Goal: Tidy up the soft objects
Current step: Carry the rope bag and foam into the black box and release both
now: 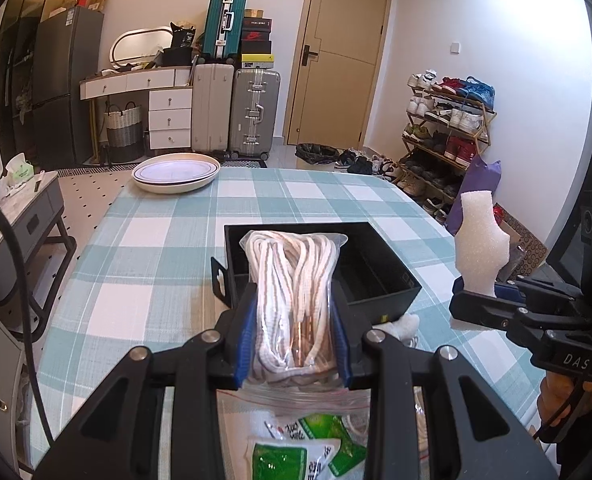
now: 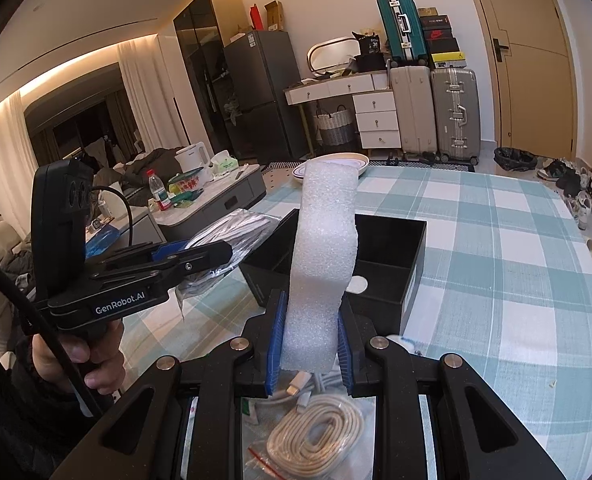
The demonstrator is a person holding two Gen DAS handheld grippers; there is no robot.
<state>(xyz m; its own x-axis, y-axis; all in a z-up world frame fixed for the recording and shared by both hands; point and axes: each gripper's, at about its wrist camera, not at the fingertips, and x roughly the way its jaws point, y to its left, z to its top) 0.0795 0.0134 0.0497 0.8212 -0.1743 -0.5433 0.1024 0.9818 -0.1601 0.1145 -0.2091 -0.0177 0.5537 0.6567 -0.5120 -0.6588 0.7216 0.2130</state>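
Your left gripper (image 1: 293,344) is clamped on a clear bag of white laces (image 1: 293,288), its blue pads pressed against the bag's sides, and holds it in the air at the near rim of the open black box (image 1: 380,276) on the table. Your right gripper (image 2: 310,354) is closed on a strip of white packing foam (image 2: 324,276) that stands upright between its pads, in front of the same box. Only the left wrist view shows the shoe rack (image 1: 448,136) along the right wall, the purple bag (image 1: 478,196) beside it and the green-printed packets (image 1: 296,448) in a zip bag under the gripper. Only the right wrist view shows your left hand (image 2: 83,356) around the gripper's handle, the coiled white cable (image 2: 316,436) bagged on the table beneath the foam, a small white disc on the box floor, the low marble-topped side table (image 2: 211,196) with its red-capped bottle (image 2: 159,192) and kettle, and the curtained window beyond. Both views take in the blue-and-white checked tablecloth (image 1: 167,240), the stacked oval plates (image 1: 175,176) at its far edge, the suitcases (image 1: 235,116), the white dresser (image 1: 151,92), the grey refrigerator (image 1: 67,80) and the tan door (image 1: 340,52).
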